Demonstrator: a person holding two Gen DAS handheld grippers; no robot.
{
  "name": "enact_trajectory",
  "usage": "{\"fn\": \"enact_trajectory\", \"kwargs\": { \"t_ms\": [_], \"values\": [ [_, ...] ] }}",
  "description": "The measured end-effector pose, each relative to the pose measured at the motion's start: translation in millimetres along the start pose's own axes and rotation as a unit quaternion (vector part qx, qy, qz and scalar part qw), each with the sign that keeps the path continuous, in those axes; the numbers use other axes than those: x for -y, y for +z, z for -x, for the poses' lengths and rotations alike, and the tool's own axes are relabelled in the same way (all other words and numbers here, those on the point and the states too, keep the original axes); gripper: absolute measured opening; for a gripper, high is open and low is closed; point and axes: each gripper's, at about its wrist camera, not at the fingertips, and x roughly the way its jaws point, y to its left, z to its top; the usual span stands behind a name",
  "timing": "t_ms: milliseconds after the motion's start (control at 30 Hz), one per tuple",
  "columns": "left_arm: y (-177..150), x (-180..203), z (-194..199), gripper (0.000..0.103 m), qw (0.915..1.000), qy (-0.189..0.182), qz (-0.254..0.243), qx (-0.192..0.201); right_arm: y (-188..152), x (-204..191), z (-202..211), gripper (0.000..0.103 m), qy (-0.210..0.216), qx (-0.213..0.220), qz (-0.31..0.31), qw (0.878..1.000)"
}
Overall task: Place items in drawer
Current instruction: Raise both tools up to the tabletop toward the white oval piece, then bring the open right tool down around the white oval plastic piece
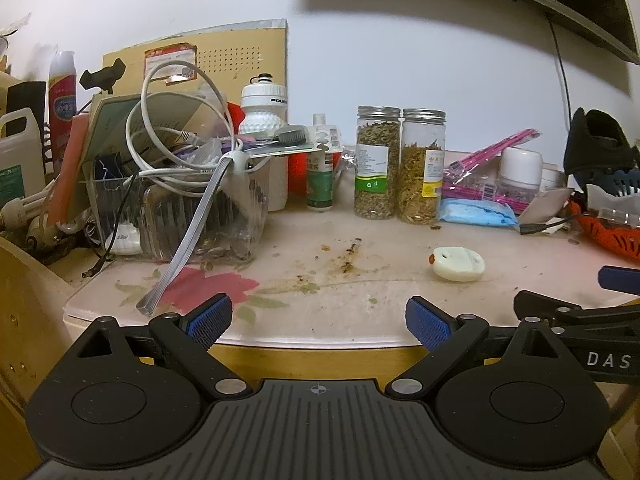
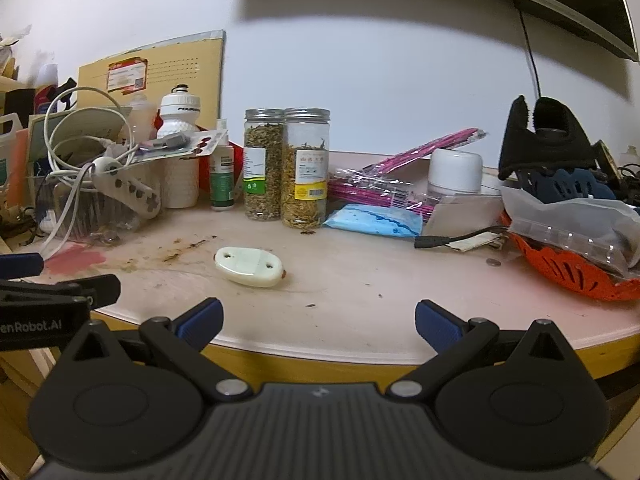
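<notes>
A cluttered pink tabletop (image 1: pixel 360 316) lies ahead of both grippers. Two glass jars of dried herbs (image 1: pixel 378 162) (image 2: pixel 305 168) stand side by side near the back wall. A small white oval piece (image 1: pixel 458 263) (image 2: pixel 250 267) lies alone toward the front. My left gripper (image 1: pixel 319 320) hangs open at the table's front edge with nothing between its blue pads. My right gripper (image 2: pixel 318 322) is open too, empty, at the same edge; part of it shows at the right of the left wrist view (image 1: pixel 580 316). No drawer is in view.
A clear bin with white cables and a power strip (image 1: pixel 184 200) fills the left. A white bottle (image 1: pixel 264 104), a green bottle (image 1: pixel 320 168), pink packets (image 2: pixel 400 176), a blue pack (image 2: pixel 374 222), a white tub (image 2: pixel 456 172), an orange basket (image 2: pixel 568 272) and black gear (image 2: pixel 548 140) crowd the back and right.
</notes>
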Motion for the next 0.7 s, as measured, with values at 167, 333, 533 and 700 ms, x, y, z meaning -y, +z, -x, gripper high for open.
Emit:
{"fn": "enact_trajectory", "kwargs": {
  "t_ms": [167,333,533,700],
  "values": [
    [0.0,-1.1,-0.2,0.096,1.0000,0.002,0.004,-0.003,1.3,-0.1,-6.3,0.103,0.025,-0.003,0.006,1.000],
    [0.4,-1.9,-0.2,0.096,1.0000,0.002,0.006,-0.003,3.3,1.5,-13.7,0.103,0.043,-0.003,0.006,0.999],
    [1.6,-3.7,-0.4,0.096,0.9999,0.004,0.011,-0.004,8.4,3.4,-23.4,0.103,0.068,-0.001,0.016,0.998],
    [3.4,-6.1,-1.0,0.096,0.9998,0.004,0.019,-0.004,12.5,7.6,-34.3,0.102,0.087,-0.003,0.017,0.996]
  ]
}}
